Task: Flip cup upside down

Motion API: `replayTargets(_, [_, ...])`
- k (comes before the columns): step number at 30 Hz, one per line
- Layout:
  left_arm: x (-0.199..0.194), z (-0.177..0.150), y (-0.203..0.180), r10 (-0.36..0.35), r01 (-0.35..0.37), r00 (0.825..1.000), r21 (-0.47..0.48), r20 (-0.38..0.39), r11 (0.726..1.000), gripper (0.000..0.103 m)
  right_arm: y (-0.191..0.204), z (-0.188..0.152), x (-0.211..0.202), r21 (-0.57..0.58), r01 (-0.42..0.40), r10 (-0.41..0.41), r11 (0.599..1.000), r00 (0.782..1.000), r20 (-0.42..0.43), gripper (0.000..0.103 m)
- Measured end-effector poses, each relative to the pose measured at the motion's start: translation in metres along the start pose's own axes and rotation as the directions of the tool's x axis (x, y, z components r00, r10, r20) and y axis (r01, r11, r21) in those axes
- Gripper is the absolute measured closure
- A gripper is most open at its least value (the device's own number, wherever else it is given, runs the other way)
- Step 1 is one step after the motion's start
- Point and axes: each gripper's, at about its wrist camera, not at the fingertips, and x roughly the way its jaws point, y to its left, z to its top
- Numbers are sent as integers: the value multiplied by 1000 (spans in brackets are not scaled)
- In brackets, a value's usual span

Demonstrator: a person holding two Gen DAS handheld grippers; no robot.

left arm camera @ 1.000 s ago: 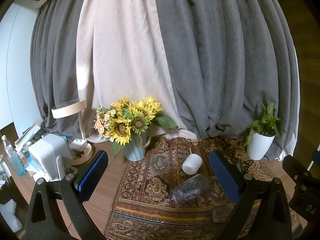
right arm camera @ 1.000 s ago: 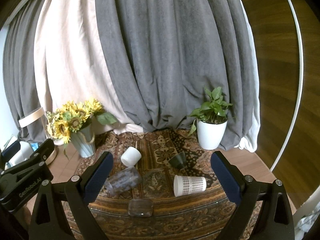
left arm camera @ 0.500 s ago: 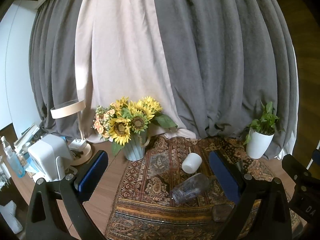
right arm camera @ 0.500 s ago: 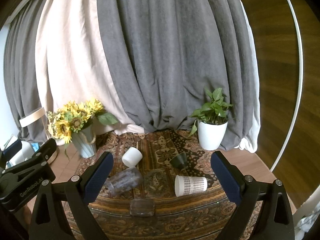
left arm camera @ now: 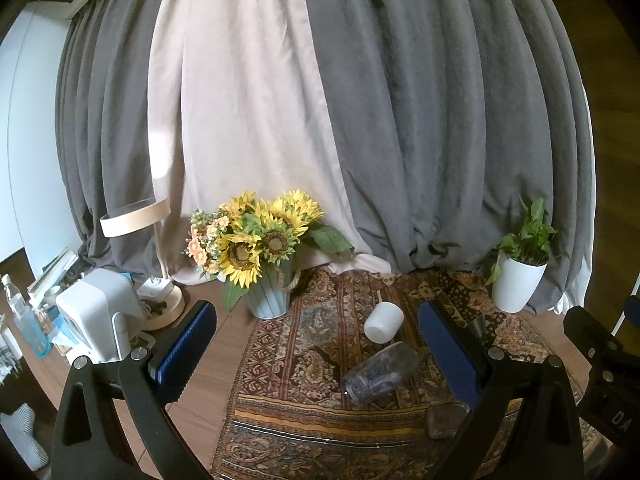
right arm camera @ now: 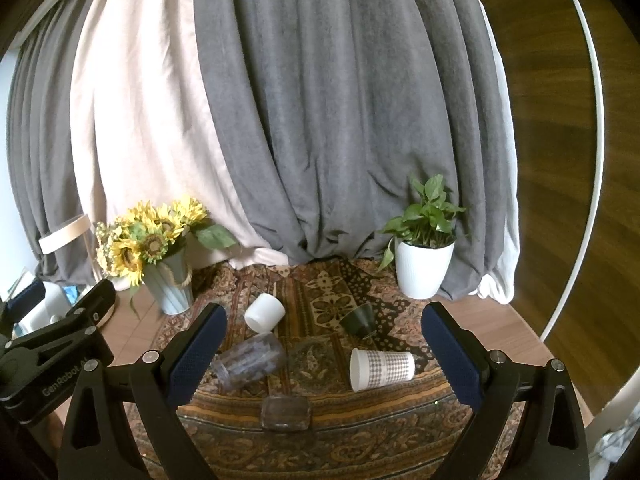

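Several cups lie on a patterned rug. A white cup lies on its side at the back left; it also shows in the left wrist view. A clear plastic cup lies on its side, also seen in the left wrist view. A checked paper cup lies on its side at the right. A dark green cup lies tilted behind it. A small clear glass stands near the front. My left gripper and right gripper are open, empty, held above the rug's front.
A vase of sunflowers stands at the rug's back left. A white potted plant stands at the back right. A lamp and a white appliance sit at the left. Curtains hang behind.
Both views have shifted very slightly; the cups have not moved and both grippers stay open.
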Motion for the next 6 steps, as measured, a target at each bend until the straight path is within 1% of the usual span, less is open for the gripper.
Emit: replayTargets(6, [0, -1, 2, 2, -2, 1000, 0, -6, 1000, 0, 1, 0, -1, -1, -3, 3, 1000, 1000, -2, 5])
